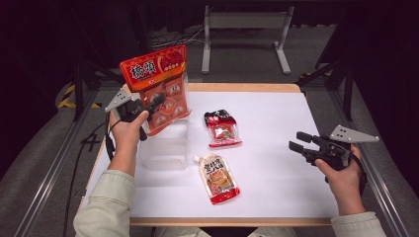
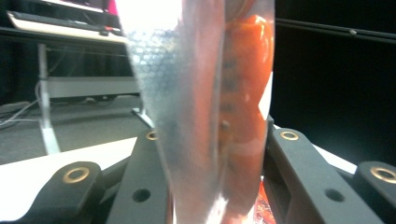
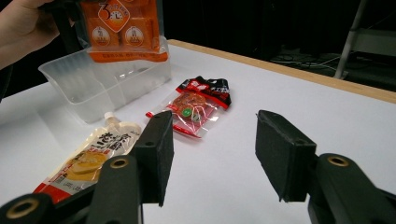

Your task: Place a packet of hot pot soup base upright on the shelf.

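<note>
A large orange snack pack (image 1: 160,89) with a red header card hangs upright over a clear plastic bin (image 1: 165,145). My left gripper (image 1: 154,103) is shut on its side. In the left gripper view the pack (image 2: 210,107) stands edge-on between the two black jaws. In the right gripper view its lower edge (image 3: 123,35) sits just above the bin (image 3: 100,77). My right gripper (image 1: 298,140) hovers open at the table's right side, with nothing between its pads (image 3: 156,149).
A red-and-black snack bag (image 1: 222,128) lies mid-table and a spouted pouch (image 1: 219,177) lies nearer the front edge. Both lie on the white table sheet (image 1: 276,163). A metal stand (image 1: 244,29) is on the floor behind the table.
</note>
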`<state>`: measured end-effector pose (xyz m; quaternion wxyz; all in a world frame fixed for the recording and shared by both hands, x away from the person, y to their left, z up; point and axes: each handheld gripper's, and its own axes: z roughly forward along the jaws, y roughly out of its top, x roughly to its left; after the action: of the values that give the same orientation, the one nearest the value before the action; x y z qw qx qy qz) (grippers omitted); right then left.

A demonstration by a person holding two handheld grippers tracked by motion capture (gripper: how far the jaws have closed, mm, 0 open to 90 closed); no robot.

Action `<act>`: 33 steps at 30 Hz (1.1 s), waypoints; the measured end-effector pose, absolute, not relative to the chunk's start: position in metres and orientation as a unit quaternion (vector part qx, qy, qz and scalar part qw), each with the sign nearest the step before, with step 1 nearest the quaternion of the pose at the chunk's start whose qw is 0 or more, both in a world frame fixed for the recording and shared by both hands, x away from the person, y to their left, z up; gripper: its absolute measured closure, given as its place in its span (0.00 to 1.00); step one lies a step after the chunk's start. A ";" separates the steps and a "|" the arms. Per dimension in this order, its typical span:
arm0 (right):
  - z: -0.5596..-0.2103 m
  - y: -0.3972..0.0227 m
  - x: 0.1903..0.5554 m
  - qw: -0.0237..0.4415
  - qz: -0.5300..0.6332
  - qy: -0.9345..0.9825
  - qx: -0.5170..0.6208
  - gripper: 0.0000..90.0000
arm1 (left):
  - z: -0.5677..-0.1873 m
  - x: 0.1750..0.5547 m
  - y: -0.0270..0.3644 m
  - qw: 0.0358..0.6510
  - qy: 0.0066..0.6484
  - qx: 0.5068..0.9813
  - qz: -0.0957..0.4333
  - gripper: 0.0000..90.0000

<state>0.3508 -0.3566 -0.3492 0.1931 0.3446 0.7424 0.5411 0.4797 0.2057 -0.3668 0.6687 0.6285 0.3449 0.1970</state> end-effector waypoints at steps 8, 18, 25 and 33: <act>-0.351 -0.353 0.353 0.188 0.540 0.747 0.339 0.52 | -0.367 0.479 0.201 0.642 0.345 0.647 0.223 0.79; -0.351 -0.353 0.353 0.185 0.543 0.747 0.338 0.52 | -0.369 0.484 0.190 0.597 0.369 0.683 0.203 0.79; -0.351 -0.353 0.353 0.185 0.542 0.746 0.338 0.52 | -0.374 0.488 0.184 0.594 0.372 0.686 0.196 0.78; -0.351 -0.352 0.353 0.183 0.544 0.746 0.337 0.51 | -0.374 0.488 0.187 0.590 0.392 0.685 0.169 0.77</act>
<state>0.3525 -0.3524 -0.3513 0.1835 0.3373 0.7464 0.5435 0.4882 0.1870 -0.3744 0.5899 0.6851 0.3924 0.1694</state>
